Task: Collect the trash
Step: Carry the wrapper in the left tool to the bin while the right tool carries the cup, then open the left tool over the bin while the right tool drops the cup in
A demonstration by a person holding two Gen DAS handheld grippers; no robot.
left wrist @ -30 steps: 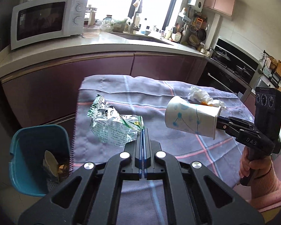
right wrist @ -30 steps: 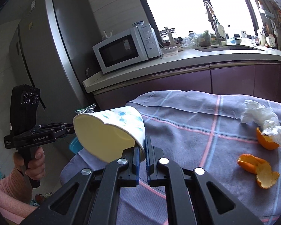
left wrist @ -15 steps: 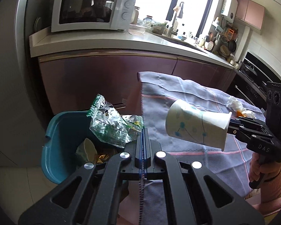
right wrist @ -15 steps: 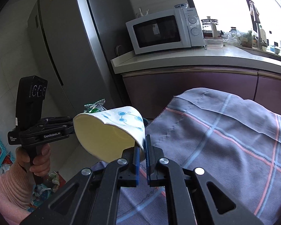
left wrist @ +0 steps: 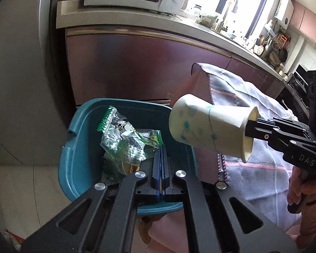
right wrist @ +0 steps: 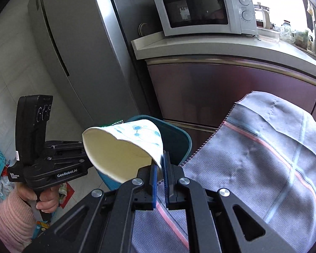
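Left hand-held gripper [left wrist: 160, 147], pinching the crinkly clear-green snack wrapper [left wrist: 128, 141], is now over the teal trash bin [left wrist: 80, 143] instead of the desk; right hand-held gripper [right wrist: 160, 160] clamps the dotted paper cup [right wrist: 124, 147].

The left wrist view was taken from just above the teal bin [left wrist: 78, 147], angled steeply down into it along the left gripper [left wrist: 160, 154], with the bin close and filling the lower middle. The right wrist view was taken from farther to the bin's table side, facing across the bin's rim [right wrist: 185, 141] toward the fridge [right wrist: 78, 48]. The bin, the paper cup [left wrist: 210, 128], the grey cloth [right wrist: 273, 147] and the microwave [right wrist: 202, 10] above were shared by both views.
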